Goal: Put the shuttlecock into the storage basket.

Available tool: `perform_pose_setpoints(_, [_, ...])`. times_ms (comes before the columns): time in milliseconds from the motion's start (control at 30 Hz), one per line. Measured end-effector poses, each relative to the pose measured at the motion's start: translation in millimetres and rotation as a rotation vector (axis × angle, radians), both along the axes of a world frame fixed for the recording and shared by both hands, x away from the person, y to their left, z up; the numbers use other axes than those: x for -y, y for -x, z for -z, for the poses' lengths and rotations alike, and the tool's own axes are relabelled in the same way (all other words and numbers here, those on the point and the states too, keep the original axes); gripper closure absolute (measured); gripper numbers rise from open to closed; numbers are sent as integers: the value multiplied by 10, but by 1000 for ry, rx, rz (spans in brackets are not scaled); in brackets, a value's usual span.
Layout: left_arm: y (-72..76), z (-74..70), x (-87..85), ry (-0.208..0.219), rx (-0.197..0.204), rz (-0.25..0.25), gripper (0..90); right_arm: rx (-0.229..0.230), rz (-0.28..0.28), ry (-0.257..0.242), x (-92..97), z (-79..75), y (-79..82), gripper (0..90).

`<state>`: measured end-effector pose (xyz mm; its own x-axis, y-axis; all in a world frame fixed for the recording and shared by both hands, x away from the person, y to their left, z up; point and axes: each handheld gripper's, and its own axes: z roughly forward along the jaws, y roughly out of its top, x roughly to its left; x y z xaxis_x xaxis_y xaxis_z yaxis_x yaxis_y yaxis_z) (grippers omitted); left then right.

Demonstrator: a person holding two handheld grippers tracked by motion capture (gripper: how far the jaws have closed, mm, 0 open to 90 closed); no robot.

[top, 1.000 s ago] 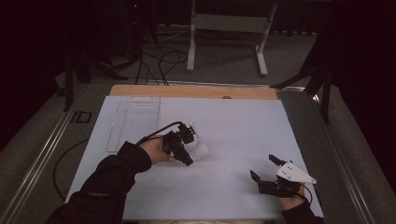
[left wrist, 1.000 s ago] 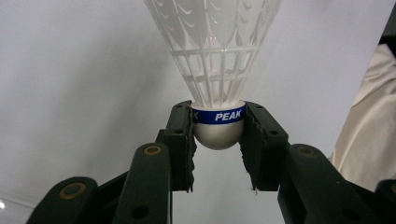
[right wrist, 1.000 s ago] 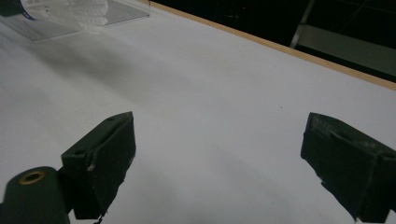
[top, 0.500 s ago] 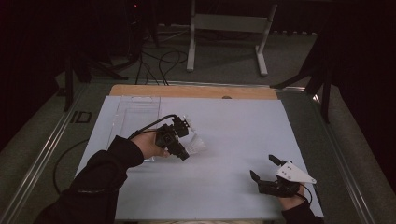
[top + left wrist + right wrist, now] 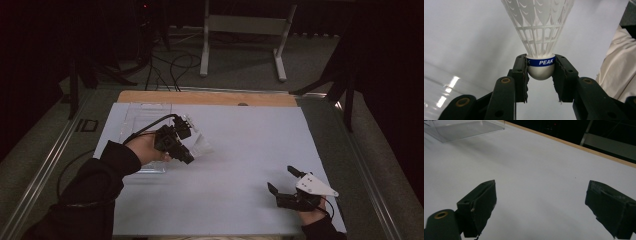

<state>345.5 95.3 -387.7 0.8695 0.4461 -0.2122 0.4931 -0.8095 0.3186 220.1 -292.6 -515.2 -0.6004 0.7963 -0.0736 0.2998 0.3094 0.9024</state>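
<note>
We judge the step in hand to be a carry: the left gripper (image 5: pixel 540 75) pinches the rounded cork base of one white plastic-skirted shuttlecock with a blue band (image 5: pixel 539 37), its skirt pointing away beyond the fingertips. Just behind that gripper lies one clear plastic tray (image 5: pixel 145 112), a likely destination; the next move calls for a steady approach and gentle release. The right gripper (image 5: pixel 541 207) rests spread, holding nothing, above the white table sheet (image 5: pixel 536 170).

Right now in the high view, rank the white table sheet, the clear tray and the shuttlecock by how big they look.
1. White table sheet, by far the largest.
2. Clear tray, at the sheet's left.
3. Shuttlecock, smallest, held in the left gripper.
</note>
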Motion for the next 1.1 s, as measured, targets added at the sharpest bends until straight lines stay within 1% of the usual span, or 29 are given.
perform_pose_setpoints(167, [-13,-61,-123,21,11,-26,664,-6,-1,-2,-4,3,1,102])
perform_pose_setpoints(200, [-9,-71,-143,20,18,-28,664,-7,-1,-2,-7,3,1,102])
perform_pose_setpoints(433, [-8,-133,-336,37,27,-63,664,-2,-1,-2,-8,-1,-4,101])
perform_pose_setpoints(500, [-6,-160,-397,48,35,-77,664,-2,2,-3,-13,-7,-3,102])
perform_pose_setpoints(633, [-1,-212,-512,52,50,-94,664,0,-3,-2,-21,-4,-4,101])
perform_pose_setpoints(767, [5,-255,-629,65,66,-114,664,1,-4,2,-20,-3,-2,102])
perform_pose_setpoints(867, [7,-275,-726,76,74,-131,664,-2,-1,0,-18,-1,-1,102])
perform_pose_setpoints(900, [7,-275,-726,76,74,-131,664,-2,-1,0,-18,-1,-1,102])
perform_pose_setpoints(933, [8,-277,-787,70,82,-142,664,-2,-1,0,-18,-2,-1,102])
perform_pose_setpoints(1067, [9,-271,-911,76,83,-167,664,-2,-3,1,-21,-1,1,101])
perform_pose_setpoints(1100, [7,-272,-946,75,89,-170,664,-3,-5,0,-21,-1,0,102])
